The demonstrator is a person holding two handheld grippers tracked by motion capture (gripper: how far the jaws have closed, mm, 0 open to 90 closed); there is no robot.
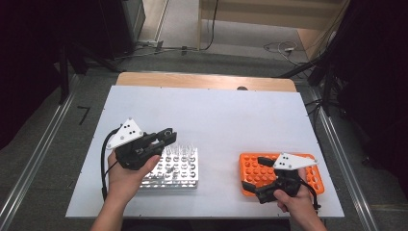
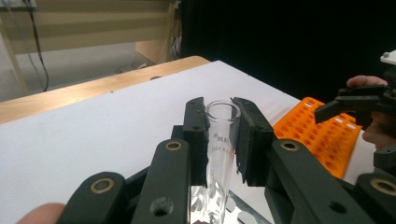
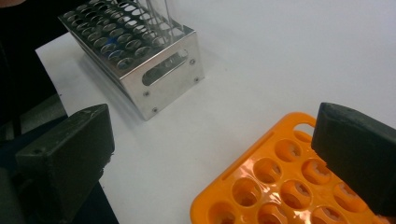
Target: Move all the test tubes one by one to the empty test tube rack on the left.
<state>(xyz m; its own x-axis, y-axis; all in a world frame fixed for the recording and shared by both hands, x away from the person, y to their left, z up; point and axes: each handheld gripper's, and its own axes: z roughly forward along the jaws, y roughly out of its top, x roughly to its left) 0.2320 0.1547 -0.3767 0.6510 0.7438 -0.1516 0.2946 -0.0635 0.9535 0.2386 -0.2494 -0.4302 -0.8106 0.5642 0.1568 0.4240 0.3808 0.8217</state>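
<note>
While the left gripper (image 2: pixel 223 135) clamps a glass test tube (image 2: pixel 219 154) upright between its 2 jaws above the steel rack (image 1: pixel 175 174), the right gripper (image 3: pixel 210 154) gapes wide over the orange rack (image 3: pixel 280 186).

White-topped table (image 1: pixel 216 115), with metal tube rack (image 1: pixel 180 175) at left and orange rack (image 1: pixel 255 171) at right.

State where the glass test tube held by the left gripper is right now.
In the left gripper view, the glass test tube stands upright between the left gripper's jaws, just above the metal rack.
</note>
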